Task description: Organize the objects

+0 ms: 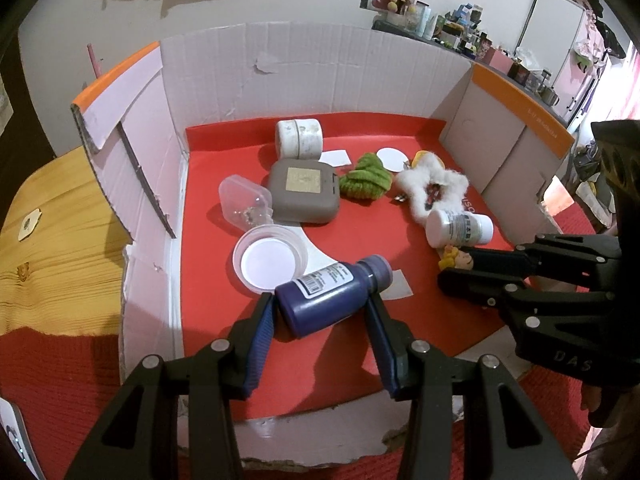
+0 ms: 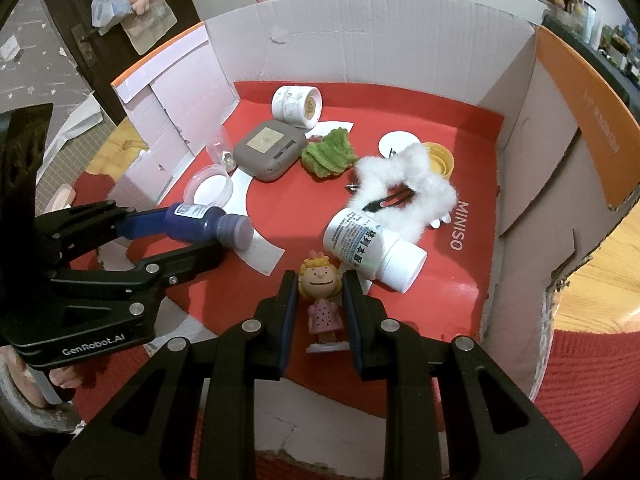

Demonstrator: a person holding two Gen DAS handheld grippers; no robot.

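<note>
two grippers are down inside the cardboard box point(image 1: 320, 68) with the red floor, each clamped on something. the left gripper point(image 1: 320, 312) has its blue pads pressed on both sides of a dark blue bottle point(image 1: 328, 296), gripping the fat body near the bottom end, with the cap end pointing away toward the middle of the box. the bottle lies tilted on its side, just beside a clear plastic lid point(image 1: 270, 260), and its cap end sits over a white paper strip.

the right gripper point(image 2: 318, 292) is closed narrow on a little doll figure point(image 2: 322, 300) with yellow hair and a pink dotted dress. the pads squeeze the head from both sides, the feet and base point back toward the camera. right next to the doll's head is a white pill bottle point(image 2: 370, 242) lying on its side, touching or nearly touching, can't tell which.

further back: a gray square case point(image 1: 305, 194), a green fuzzy thing point(image 1: 366, 178), a white fluffy star-shaped thing point(image 2: 404, 188), a white round jar point(image 1: 300, 138) on its side, and a clear tub point(image 1: 244, 200) tipped over near the left wall. the box sits on a wooden tabletop point(image 1: 60, 248) with a red knit cloth point(image 1: 60, 380) on it.
</note>
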